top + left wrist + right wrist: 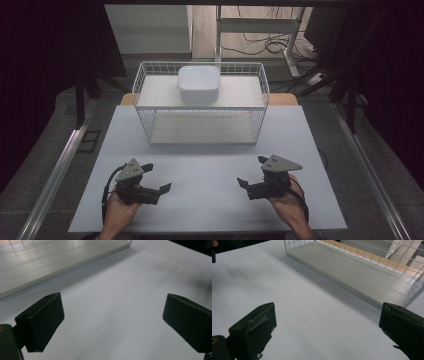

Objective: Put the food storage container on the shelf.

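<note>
A white wire rack (200,102) stands at the back of the white table (205,170); its lower shelf (37,262) (362,272) is bare. On its top shelf rests a white rounded-square bowl (199,83). My left gripper (156,177) lies low over the table's front left, open, jaws far apart with nothing between them (112,317). At the front right my right gripper (251,171) is open too, with bare table between its jaws (327,325). Both point inward toward each other, a hand behind each.
Dark curtains hang on both sides. Metal rails run along the floor left (55,175) and right (370,175) of the table. Behind the rack stand a desk frame (260,25) and loose cables (265,45) on the floor.
</note>
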Action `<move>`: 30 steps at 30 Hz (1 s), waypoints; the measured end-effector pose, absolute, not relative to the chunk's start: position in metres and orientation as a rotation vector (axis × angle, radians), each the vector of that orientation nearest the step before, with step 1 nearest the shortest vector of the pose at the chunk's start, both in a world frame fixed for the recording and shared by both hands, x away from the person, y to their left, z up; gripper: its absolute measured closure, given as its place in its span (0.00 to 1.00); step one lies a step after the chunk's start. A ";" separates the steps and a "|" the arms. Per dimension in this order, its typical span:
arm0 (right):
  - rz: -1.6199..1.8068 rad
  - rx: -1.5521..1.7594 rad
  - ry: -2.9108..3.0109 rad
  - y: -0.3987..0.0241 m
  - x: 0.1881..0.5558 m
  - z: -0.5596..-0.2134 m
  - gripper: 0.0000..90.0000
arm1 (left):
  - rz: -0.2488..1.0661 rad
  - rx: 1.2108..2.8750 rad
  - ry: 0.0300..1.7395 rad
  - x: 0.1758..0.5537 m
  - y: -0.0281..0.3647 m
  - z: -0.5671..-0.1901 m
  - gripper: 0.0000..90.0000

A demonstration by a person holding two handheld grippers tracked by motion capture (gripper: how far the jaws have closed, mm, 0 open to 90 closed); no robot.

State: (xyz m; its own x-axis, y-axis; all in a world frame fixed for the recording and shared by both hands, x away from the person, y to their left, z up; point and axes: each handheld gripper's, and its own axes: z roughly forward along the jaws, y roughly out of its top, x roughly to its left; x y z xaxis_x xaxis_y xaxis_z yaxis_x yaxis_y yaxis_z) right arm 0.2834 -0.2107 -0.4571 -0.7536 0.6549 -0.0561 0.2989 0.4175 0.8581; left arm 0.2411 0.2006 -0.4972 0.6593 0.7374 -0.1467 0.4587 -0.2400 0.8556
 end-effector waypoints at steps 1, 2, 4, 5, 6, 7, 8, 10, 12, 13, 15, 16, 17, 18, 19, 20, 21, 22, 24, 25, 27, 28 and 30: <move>1.271 0.820 2.290 -0.213 0.282 -0.458 0.01 | 0.360 1.890 0.949 0.238 0.203 -0.499 0.04; 1.261 0.829 2.288 -0.216 0.281 -0.460 0.01 | 0.362 1.892 0.955 0.236 0.205 -0.500 0.04; 1.254 0.843 2.281 -0.221 0.278 -0.463 0.01 | 0.377 1.896 0.966 0.231 0.209 -0.502 0.04; 1.252 0.848 2.281 -0.223 0.277 -0.464 0.01 | 0.378 1.896 0.970 0.230 0.211 -0.502 0.04; 1.248 0.853 2.278 -0.225 0.277 -0.465 0.01 | 0.379 1.896 0.974 0.228 0.213 -0.503 0.04; 1.244 0.859 2.277 -0.226 0.276 -0.466 0.01 | 0.381 1.894 0.979 0.227 0.214 -0.504 0.04; 1.243 0.867 2.276 -0.228 0.275 -0.467 0.01 | 0.380 1.891 0.983 0.225 0.216 -0.504 0.04; 1.240 0.879 2.270 -0.231 0.273 -0.468 0.01 | 0.382 1.891 0.991 0.223 0.218 -0.506 0.04; 1.237 0.893 2.265 -0.235 0.271 -0.470 0.01 | 0.384 1.893 1.000 0.220 0.221 -0.508 0.04; 1.237 0.899 2.265 -0.236 0.270 -0.470 0.01 | 0.387 1.896 1.004 0.219 0.222 -0.510 0.04; 1.234 0.912 2.264 -0.239 0.268 -0.472 0.01 | 0.388 1.899 1.015 0.216 0.224 -0.512 0.04; 1.231 0.920 2.266 -0.241 0.267 -0.473 0.01 | 0.386 1.899 1.019 0.215 0.226 -0.514 0.04; 1.226 0.926 2.267 -0.242 0.267 -0.474 0.01 | 0.383 1.898 1.024 0.214 0.227 -0.515 0.03; 1.223 0.934 2.267 -0.243 0.266 -0.476 0.01 | 0.382 1.896 1.029 0.213 0.228 -0.516 0.03; 1.219 0.941 2.270 -0.244 0.265 -0.477 0.01 | 0.382 1.897 1.034 0.211 0.229 -0.517 0.03; 1.213 0.945 2.272 -0.245 0.265 -0.478 0.01 | 0.382 1.896 1.037 0.210 0.230 -0.518 0.03; 1.206 0.950 2.274 -0.246 0.264 -0.480 0.01 | 0.380 1.895 1.041 0.209 0.231 -0.519 0.03; 1.200 0.955 2.276 -0.247 0.264 -0.481 0.01 | 0.379 1.895 1.046 0.208 0.231 -0.521 0.03; 1.184 0.966 2.287 -0.249 0.262 -0.485 0.01 | 0.373 1.899 1.055 0.206 0.232 -0.524 0.03; 1.176 0.971 2.294 -0.249 0.262 -0.487 0.01 | 0.366 1.904 1.059 0.205 0.232 -0.525 0.03; 1.160 0.984 2.309 -0.250 0.261 -0.490 0.01 | 0.352 1.918 1.074 0.205 0.233 -0.529 0.03; 1.152 0.986 2.317 -0.250 0.260 -0.492 0.01 | 0.348 1.923 1.081 0.204 0.234 -0.530 0.03; 1.143 1.006 2.340 -0.250 0.260 -0.497 0.01 | 0.336 1.924 1.092 0.203 0.235 -0.531 0.02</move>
State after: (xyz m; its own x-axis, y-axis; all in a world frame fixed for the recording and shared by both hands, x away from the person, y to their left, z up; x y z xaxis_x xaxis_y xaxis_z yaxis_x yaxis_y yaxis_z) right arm 0.2599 -0.2497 -0.4966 -0.6874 0.7263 -0.0011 0.4456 0.4230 0.7890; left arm 0.2033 0.2351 -0.5313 0.5779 0.7973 -0.1744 0.5612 -0.2331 0.7942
